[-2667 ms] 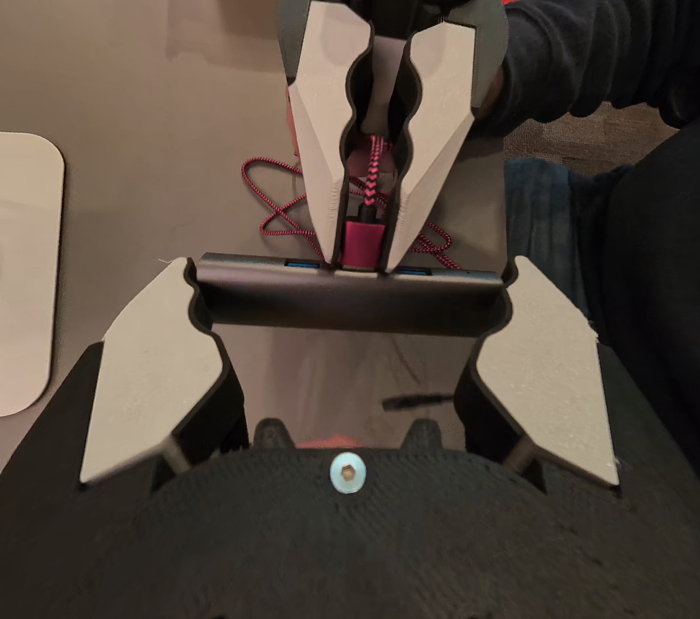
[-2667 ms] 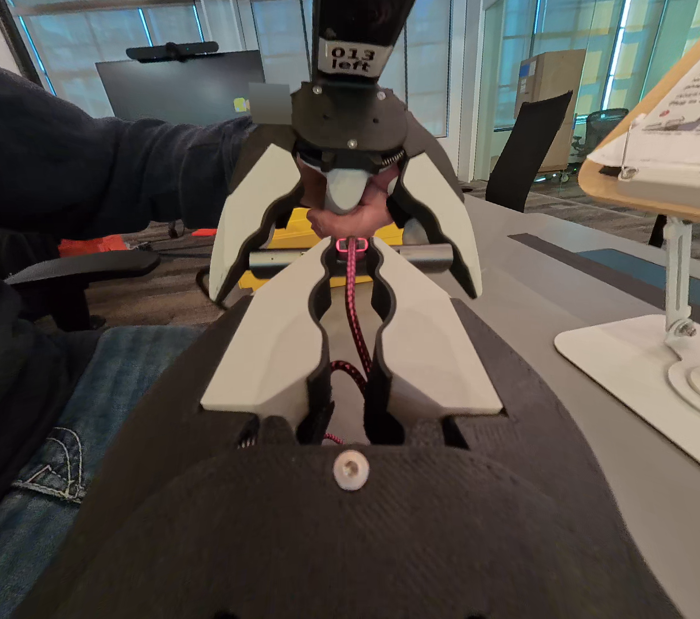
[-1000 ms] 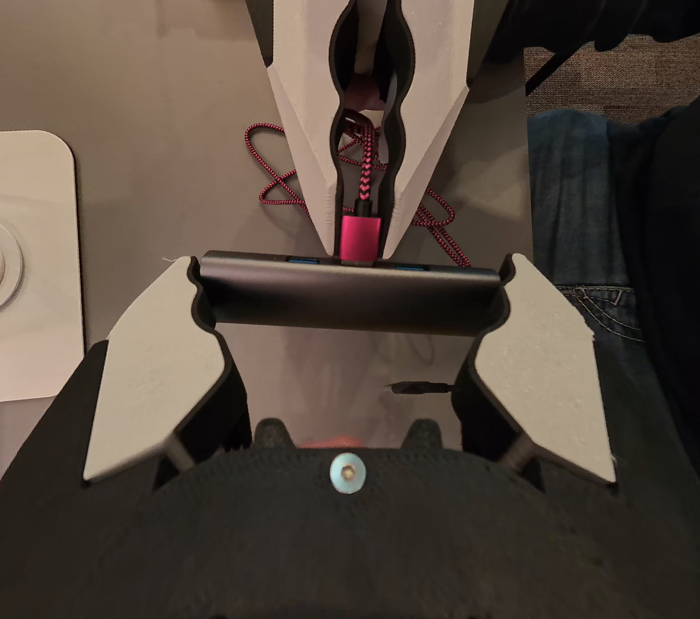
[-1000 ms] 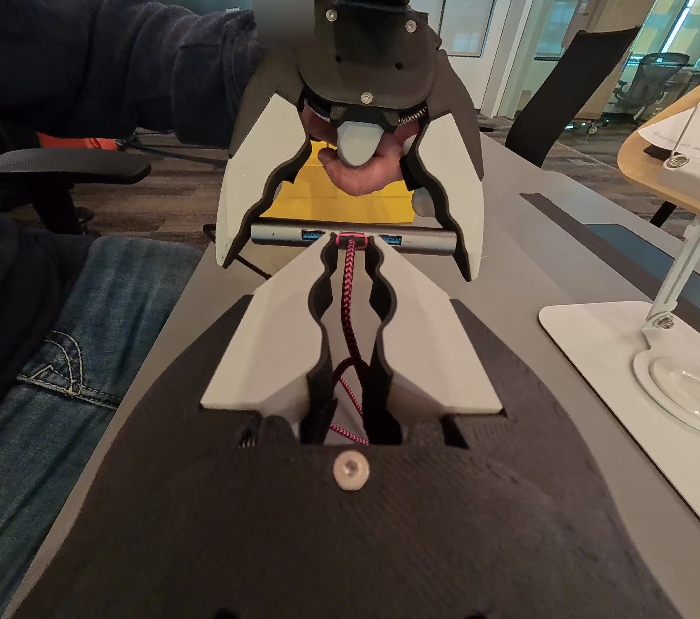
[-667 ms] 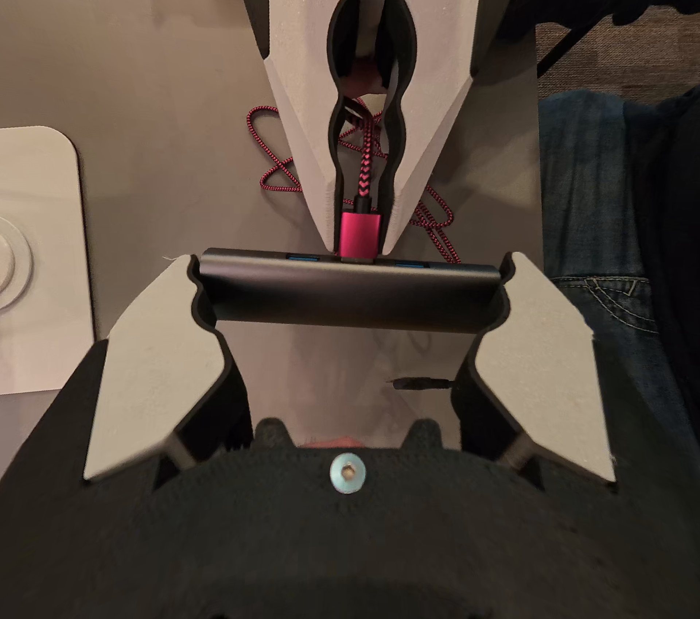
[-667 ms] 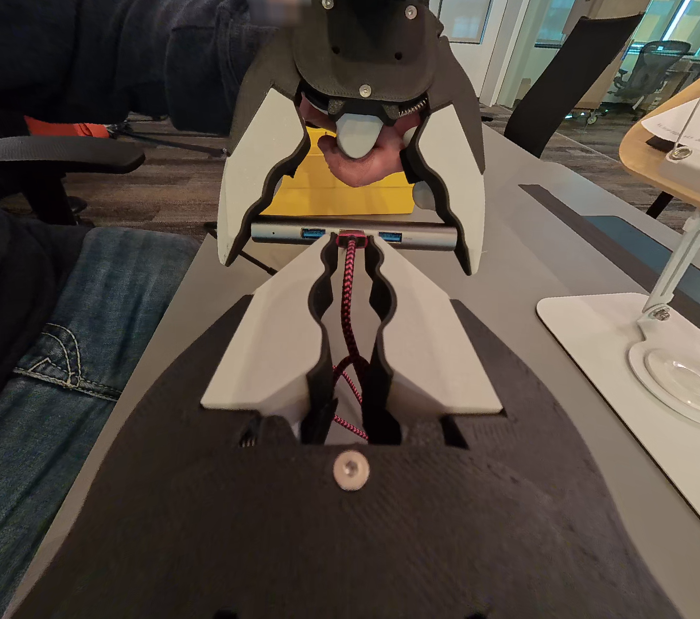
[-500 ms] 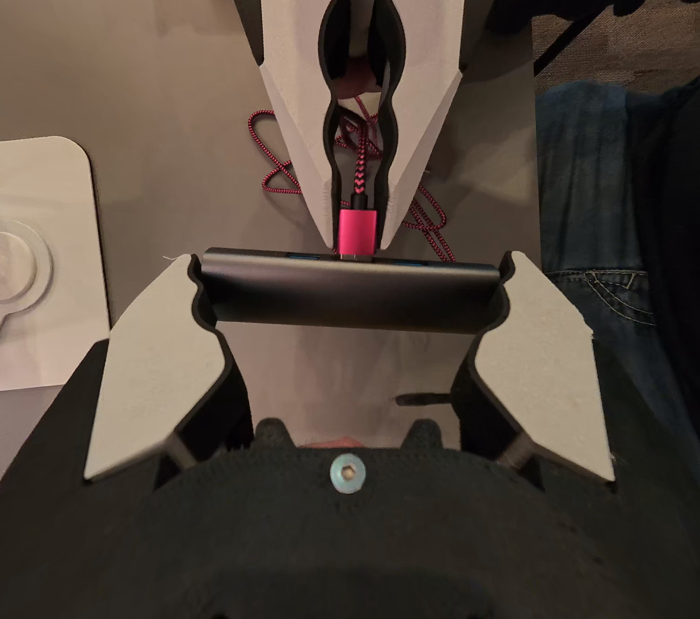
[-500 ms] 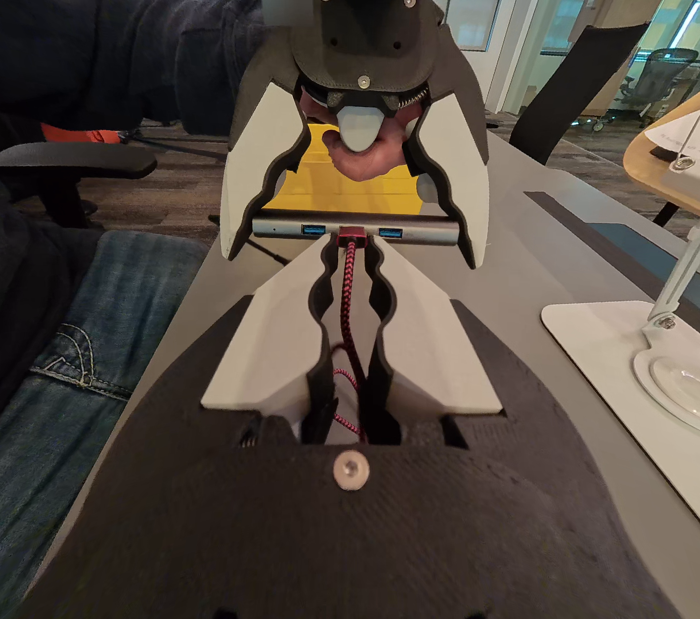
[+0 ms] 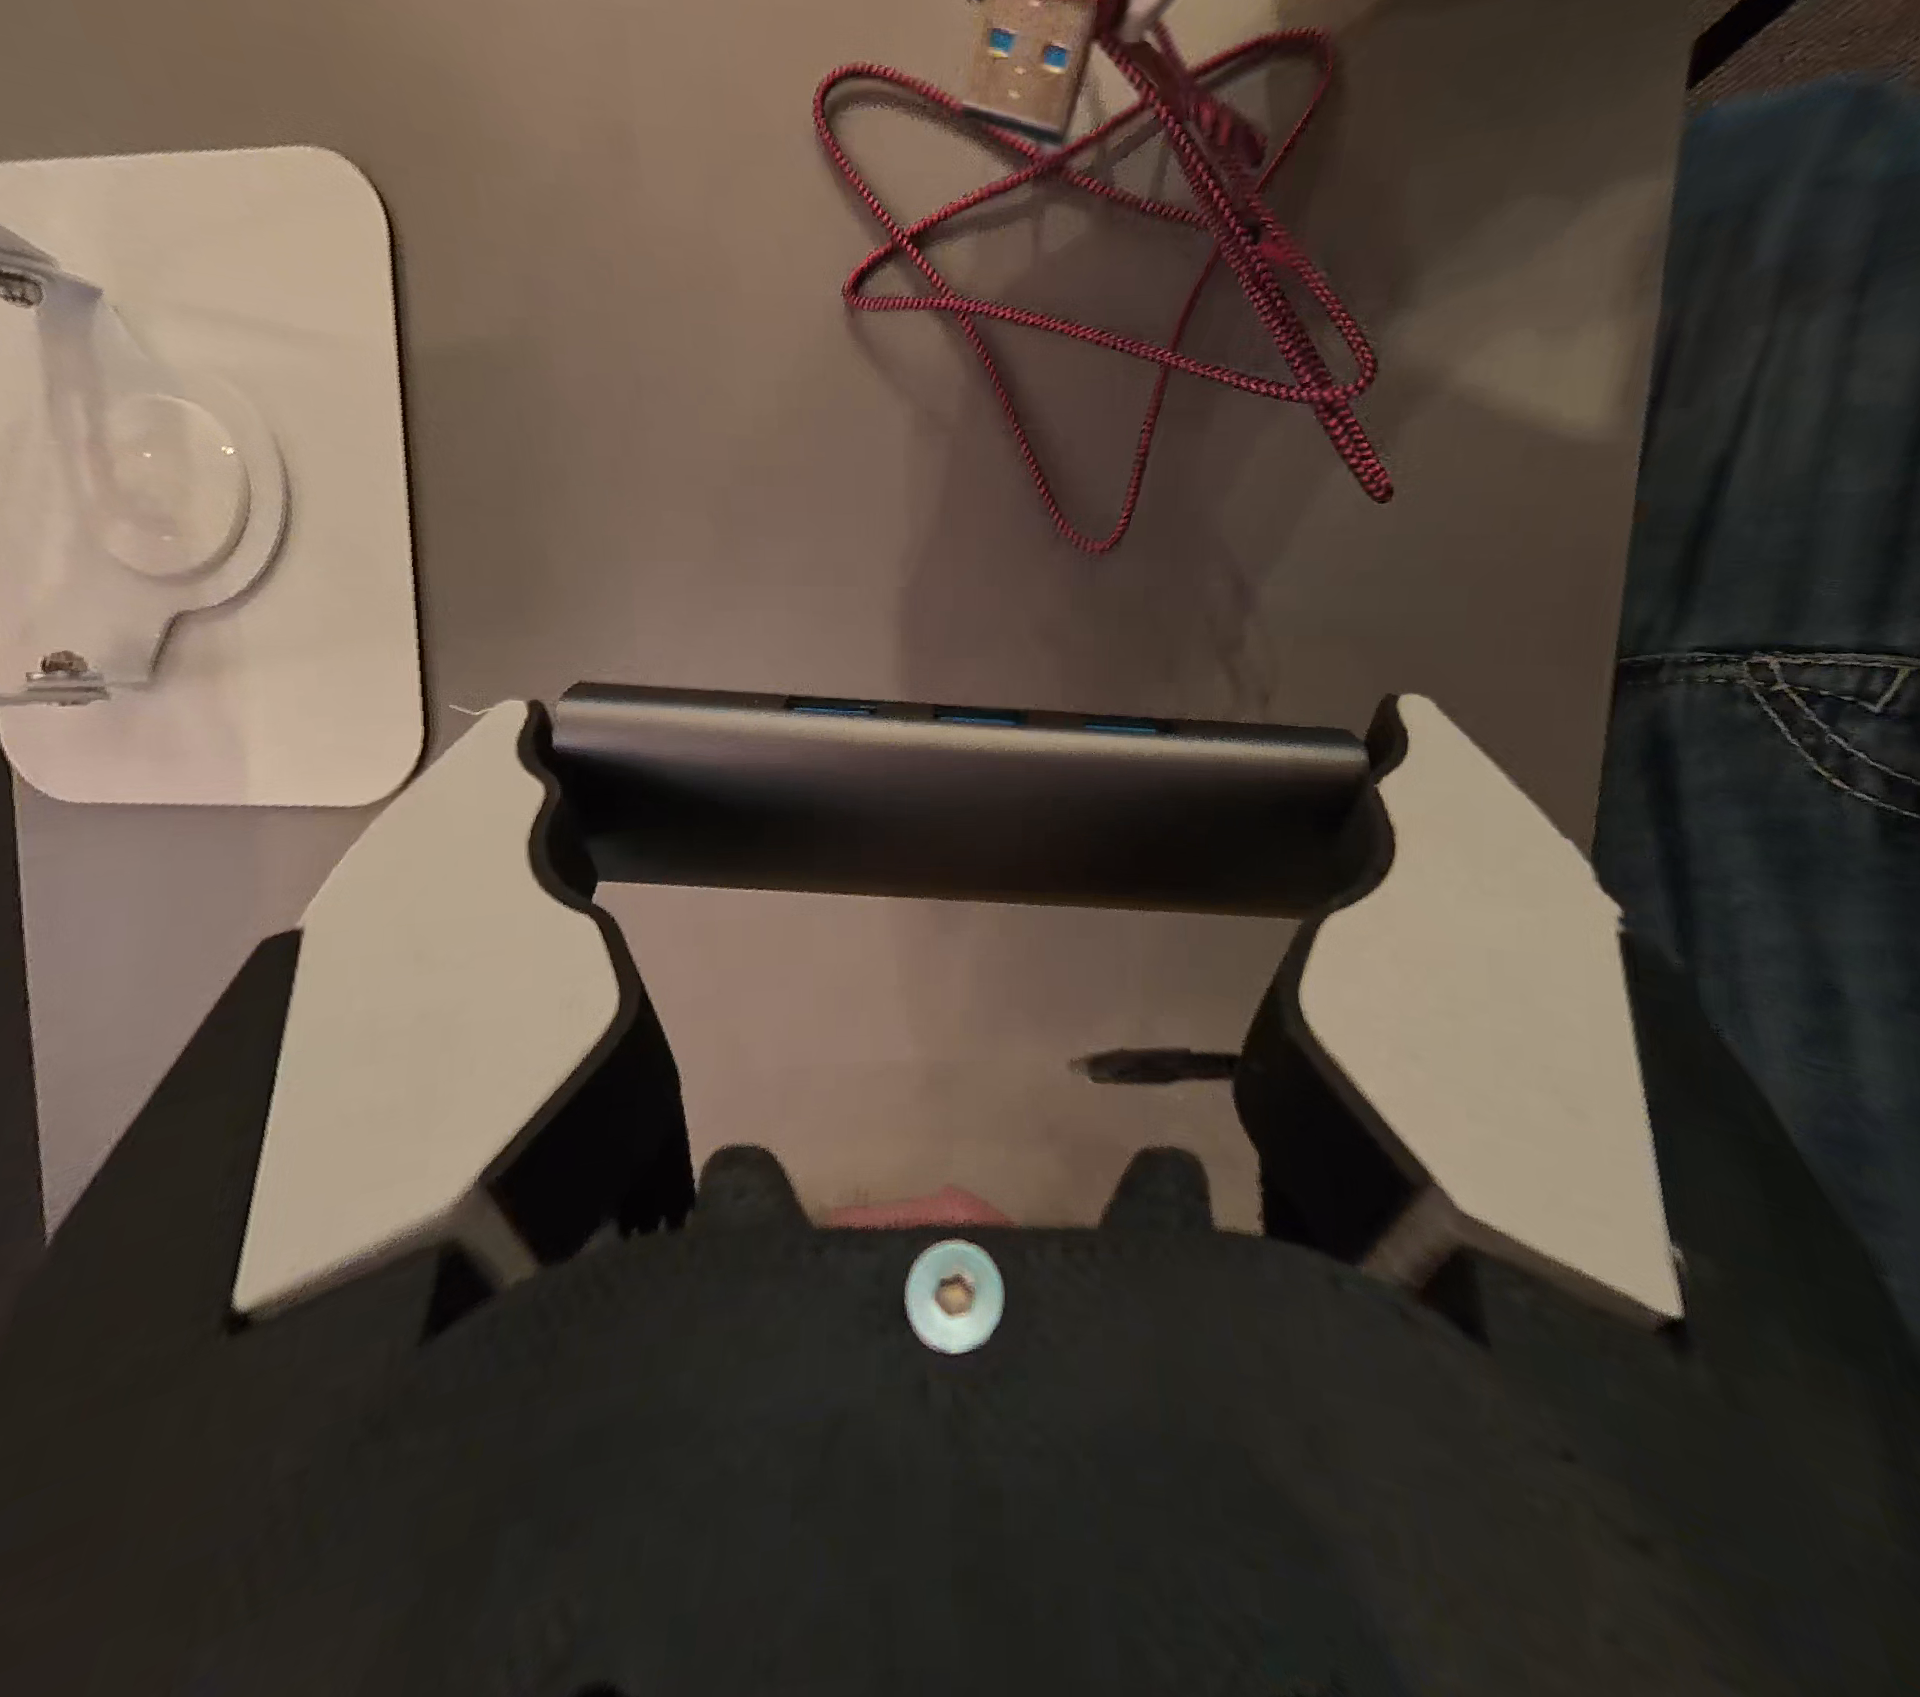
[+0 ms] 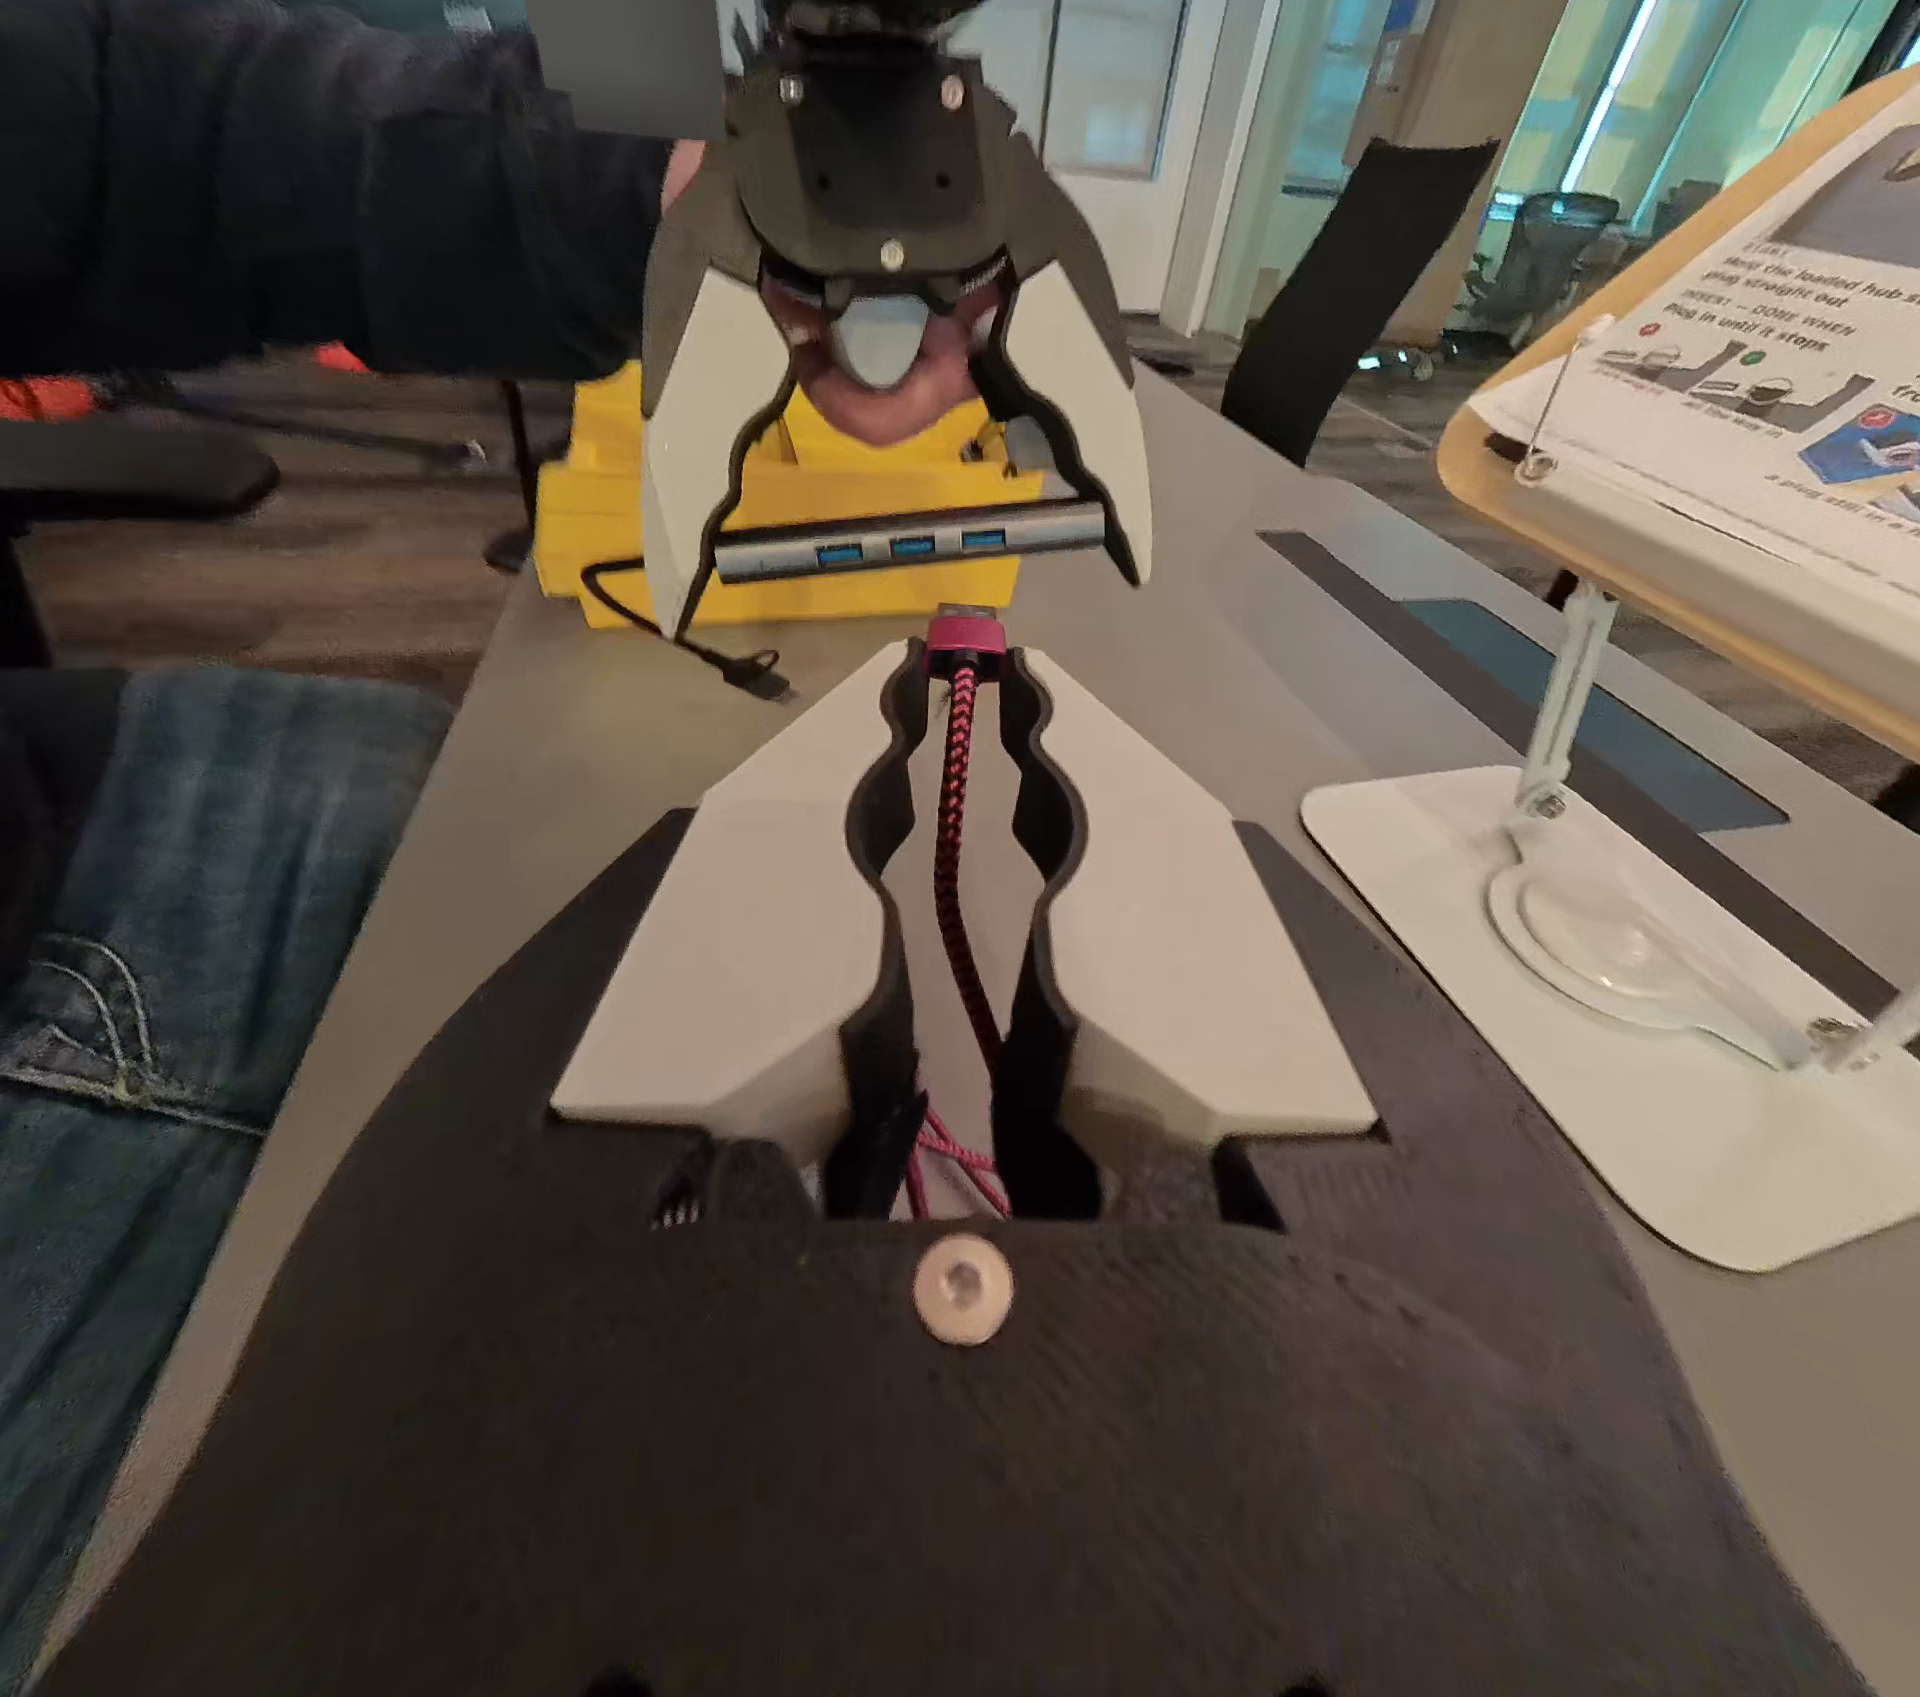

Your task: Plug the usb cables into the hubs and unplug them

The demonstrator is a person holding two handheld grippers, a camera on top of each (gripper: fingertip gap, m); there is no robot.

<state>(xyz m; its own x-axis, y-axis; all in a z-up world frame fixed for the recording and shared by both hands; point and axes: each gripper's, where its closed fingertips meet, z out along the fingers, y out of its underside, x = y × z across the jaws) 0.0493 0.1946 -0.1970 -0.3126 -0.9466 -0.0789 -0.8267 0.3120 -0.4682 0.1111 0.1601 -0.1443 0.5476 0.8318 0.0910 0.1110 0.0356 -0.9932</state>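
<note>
L gripper (image 9: 961,800) clamps the dark grey USB hub (image 9: 961,790) endwise, one finger on each short end, hub held crosswise above the bench (image 9: 623,297). Three blue ports on the hub's far edge face away from the L gripper, toward the R gripper (image 10: 961,676); all three are vacant. R gripper is closed on the pink plug housing (image 10: 964,639) of the braided red/black USB cable (image 10: 956,858); metal connector tip (image 9: 1023,58) protrudes past the fingertips, pointed at the hub but apart from it, w/ a clear gap between. Cable runs back between the R fingers, and the slack lies in a loose tangle (image 9: 1143,297) on the bench below, ahead of the L gripper. Hub's own black lead (image 10: 675,629) hangs from its end and trails onto the bench. White stand base (image 9: 208,473) sits on the bench to the L gripper's left-front. Yellow bin (image 10: 790,546) stands beyond the hub, at the bench's far end as seen from the R gripper.
</note>
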